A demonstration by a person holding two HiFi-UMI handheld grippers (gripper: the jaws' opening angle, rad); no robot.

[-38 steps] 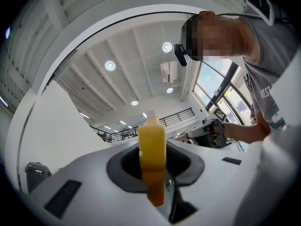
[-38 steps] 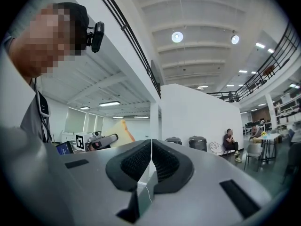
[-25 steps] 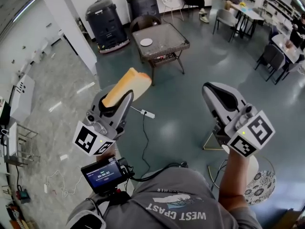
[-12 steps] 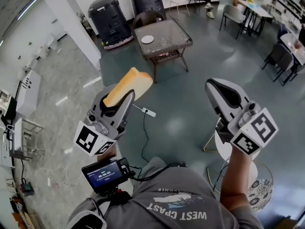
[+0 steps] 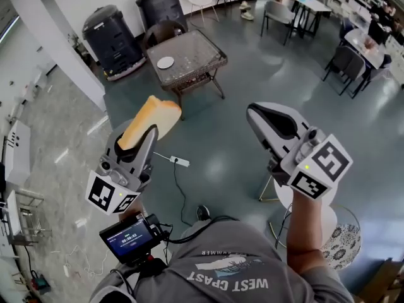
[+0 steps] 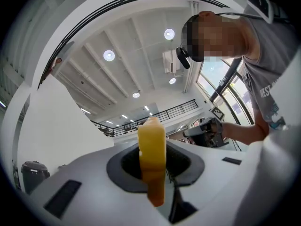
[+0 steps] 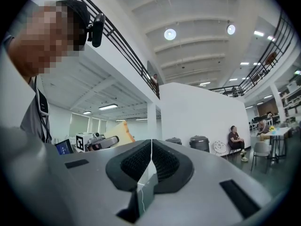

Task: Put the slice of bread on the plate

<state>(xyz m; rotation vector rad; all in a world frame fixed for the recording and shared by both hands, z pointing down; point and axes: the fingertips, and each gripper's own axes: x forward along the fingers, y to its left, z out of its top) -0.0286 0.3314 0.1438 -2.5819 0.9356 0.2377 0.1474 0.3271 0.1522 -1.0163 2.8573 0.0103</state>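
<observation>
Left tongs [image 5: 148, 136] pinching slice of bread [image 5: 155, 113], right tongs [image 5: 255, 111] pressed together, plate [image 5: 165, 62], seemingly, on distant table [image 5: 203, 48]

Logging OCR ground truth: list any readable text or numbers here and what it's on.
"WEST COAST": on the person's grey shirt, upside down.
Smaller print above it: too small to read.
Digits on the small screen: too blurred.
Marker cubes: patterns only, no text.
</observation>
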